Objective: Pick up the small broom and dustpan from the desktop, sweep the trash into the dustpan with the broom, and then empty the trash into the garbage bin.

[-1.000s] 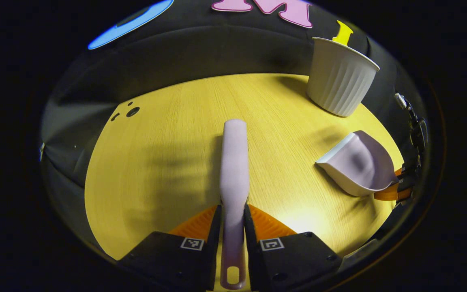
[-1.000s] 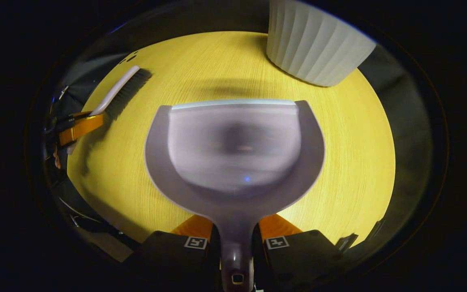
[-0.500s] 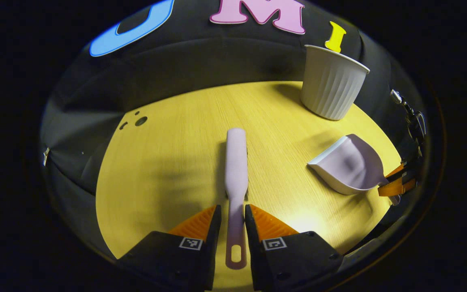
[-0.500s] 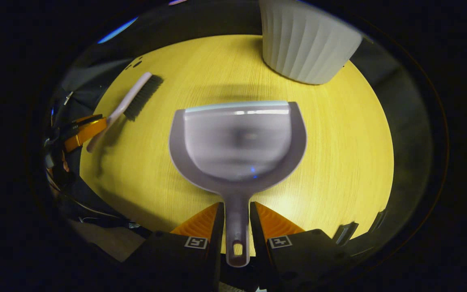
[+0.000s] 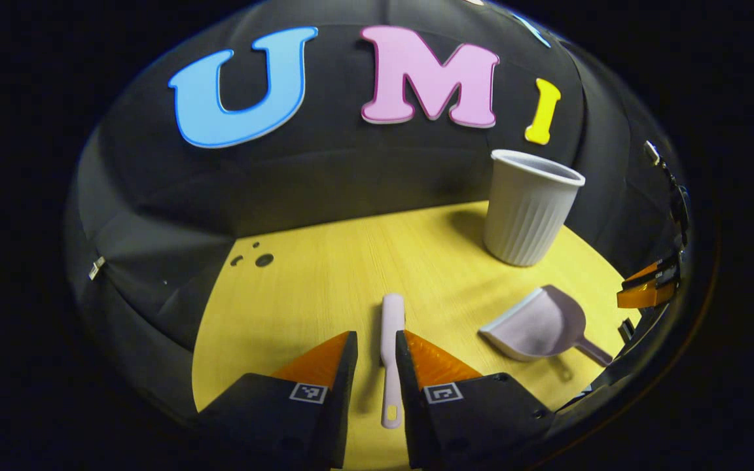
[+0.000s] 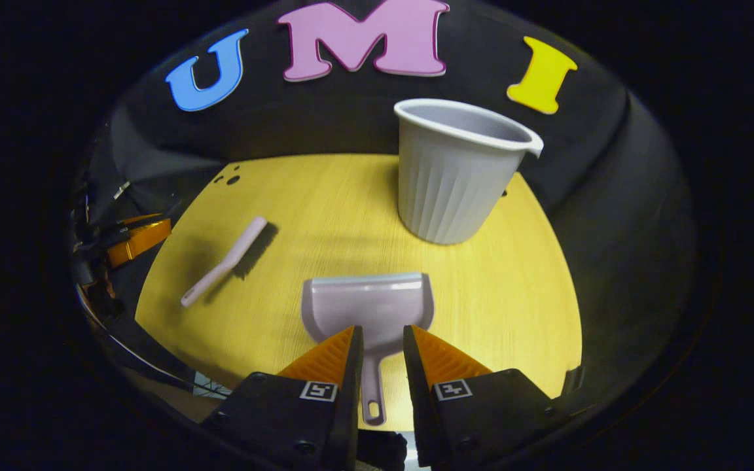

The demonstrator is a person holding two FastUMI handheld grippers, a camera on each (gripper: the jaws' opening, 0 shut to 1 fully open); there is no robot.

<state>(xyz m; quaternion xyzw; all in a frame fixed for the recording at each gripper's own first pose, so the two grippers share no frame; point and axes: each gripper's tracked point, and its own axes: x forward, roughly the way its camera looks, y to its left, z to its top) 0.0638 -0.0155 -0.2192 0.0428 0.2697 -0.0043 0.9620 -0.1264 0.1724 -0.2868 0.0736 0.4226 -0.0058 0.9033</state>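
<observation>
The small pale lilac broom lies flat on the yellow desktop, its handle end pointing toward me; in the right gripper view the broom rests at the left with dark bristles facing right. My left gripper hovers above and behind it, slightly open, holding nothing. The lilac dustpan sits flat on the desktop, mouth toward the bin; in the left gripper view the dustpan lies at the right. My right gripper hangs over its handle, slightly open, not gripping. The ribbed white garbage bin stands upright behind the dustpan.
The bin stands near the desktop's back right edge. Small dark holes mark the desktop's back left corner. Black cloth walls close in the desktop behind and at both sides. The other gripper's fingers show at the far right edge.
Both grippers let go and pulled back and up. The broom and dustpan now lie on the desktop, farther from the fingers. More of the back wall has come into sight.
</observation>
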